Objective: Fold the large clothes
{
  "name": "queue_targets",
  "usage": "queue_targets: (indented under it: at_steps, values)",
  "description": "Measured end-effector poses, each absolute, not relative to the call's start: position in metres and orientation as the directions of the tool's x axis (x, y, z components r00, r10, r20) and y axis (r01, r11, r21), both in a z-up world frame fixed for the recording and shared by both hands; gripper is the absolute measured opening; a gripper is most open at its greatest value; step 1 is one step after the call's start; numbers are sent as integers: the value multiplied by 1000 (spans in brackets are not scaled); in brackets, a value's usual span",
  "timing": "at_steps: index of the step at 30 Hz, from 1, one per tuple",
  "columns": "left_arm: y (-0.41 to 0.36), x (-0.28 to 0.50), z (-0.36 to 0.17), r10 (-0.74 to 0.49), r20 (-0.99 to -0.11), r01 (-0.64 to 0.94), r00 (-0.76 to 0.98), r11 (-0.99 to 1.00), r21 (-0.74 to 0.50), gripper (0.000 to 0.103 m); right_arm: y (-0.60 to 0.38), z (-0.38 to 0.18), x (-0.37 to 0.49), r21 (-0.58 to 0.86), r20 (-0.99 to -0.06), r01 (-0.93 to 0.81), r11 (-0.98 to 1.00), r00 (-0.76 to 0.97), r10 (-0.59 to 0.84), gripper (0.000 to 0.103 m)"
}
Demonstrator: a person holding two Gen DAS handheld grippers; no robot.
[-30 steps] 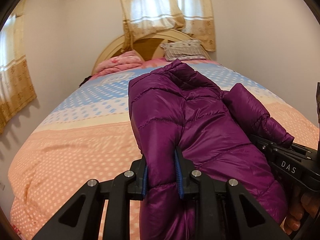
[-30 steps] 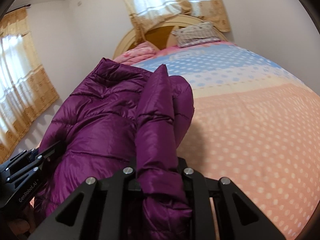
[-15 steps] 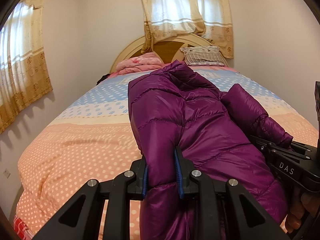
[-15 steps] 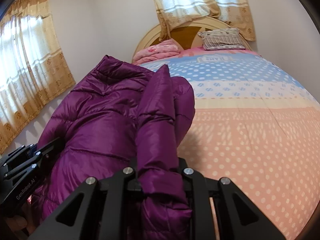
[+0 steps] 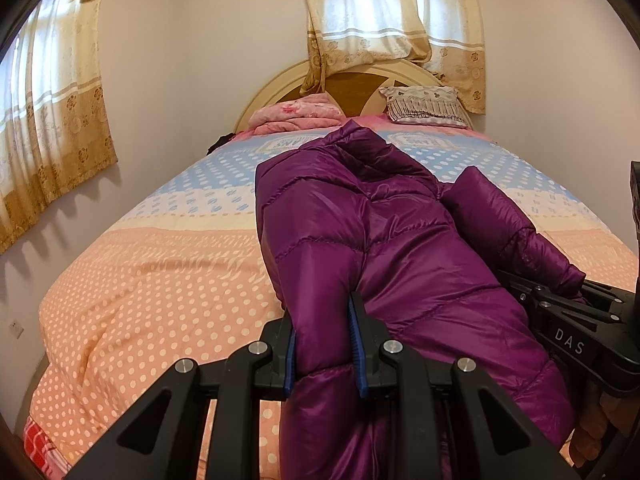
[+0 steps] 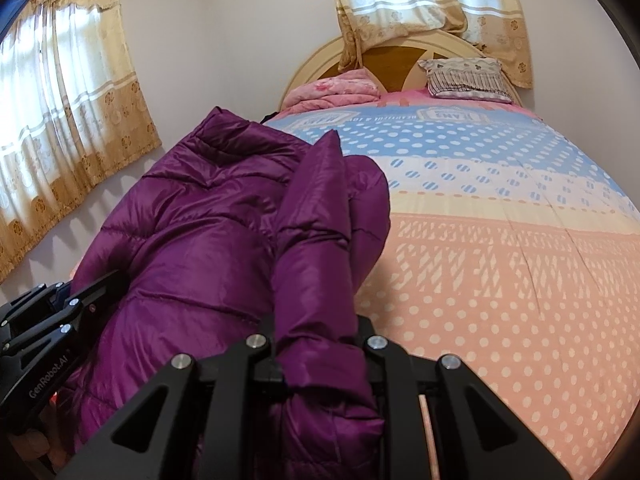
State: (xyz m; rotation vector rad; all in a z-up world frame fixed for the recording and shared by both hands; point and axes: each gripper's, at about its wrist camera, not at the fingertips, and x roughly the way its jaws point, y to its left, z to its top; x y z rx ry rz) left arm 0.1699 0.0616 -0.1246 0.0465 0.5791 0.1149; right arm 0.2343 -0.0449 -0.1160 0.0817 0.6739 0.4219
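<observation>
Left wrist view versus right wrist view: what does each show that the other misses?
Only the left wrist view shows the blue pads of the left tongs clamping the purple jacket, and the right tongs from the side. Only the right wrist view shows the right tongs shut on a bunched fold, with the left tongs at its lower left. Both share the jacket, bed cover, pink blanket, pillow and curtains.

Soft daylight enters through 2 sheer cream-and-gold curtained windows point(image 5: 394, 20) point(image 5: 44, 120), overexposed. Scalloped curtain shadows on the white wall point(image 5: 160, 80). Sheen on the purple quilted puffer jacket point(image 5: 360, 240). Sharp focus; fisheye bending, black corners.
</observation>
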Motion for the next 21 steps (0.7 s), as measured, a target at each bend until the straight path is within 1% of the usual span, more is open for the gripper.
queue_targets:
  at_steps: [7,13,15,21]
  values:
    - [63,175,-136,127,-556,-106,822,992,70,23,-36,-126,240,197,-610,-352,915,686,396,20]
    - [74,183,-158,115,-591,-107,798,993,49,23,-26,-142,244,189,-642,-350,918,663,385,20]
    - [78,186,-166,110,-605,-108,788,993,40,24,-23,-148,245,186,-655,-350,918,652,381,20]
    - [85,189,-176,107,-610,-105,785,994,39,28,-22,-154,247,180,-665,-341,923,649,370,20]
